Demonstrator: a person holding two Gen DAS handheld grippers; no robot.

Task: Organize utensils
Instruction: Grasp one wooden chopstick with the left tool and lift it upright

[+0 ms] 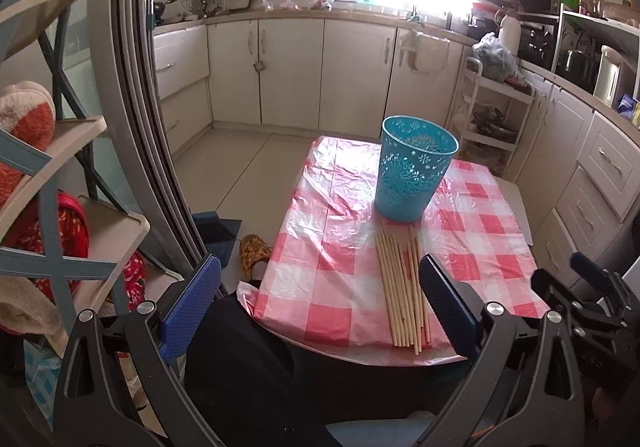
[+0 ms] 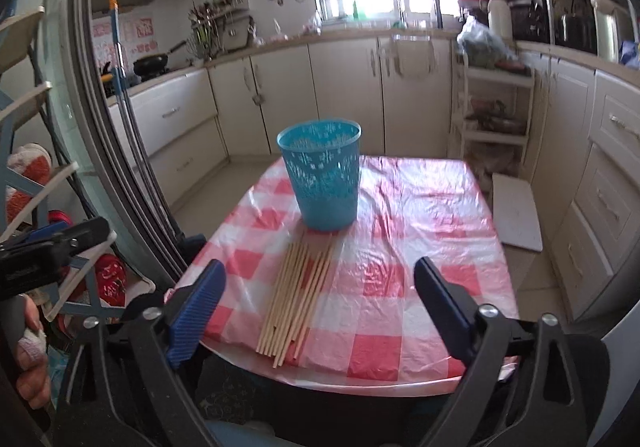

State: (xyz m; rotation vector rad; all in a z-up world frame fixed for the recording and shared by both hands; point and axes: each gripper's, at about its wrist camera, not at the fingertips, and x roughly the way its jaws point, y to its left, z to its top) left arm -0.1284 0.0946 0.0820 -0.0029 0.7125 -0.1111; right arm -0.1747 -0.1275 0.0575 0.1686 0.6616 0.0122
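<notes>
Nothing looks sorted yet. The chopsticks (image 2: pixel 298 297) lie in a loose bundle on the checked surface (image 2: pixel 420 287), ahead of and between the released right tongs (image 2: pixel 320 311). Beyond them stands the blue basket (image 2: pixel 322 183), apparently empty, though blur hides its inside. The left tongs (image 1: pixel 320 307) are released too, holding nothing.

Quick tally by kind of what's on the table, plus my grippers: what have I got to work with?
Blue basket: 1
Pile of wooden chopsticks: 1 (sticks overlap, so no sure single count)
Checked tablecloth: 1
Hand-held gripper: 2, left and right, both open and holding nothing
Total: 5
</notes>
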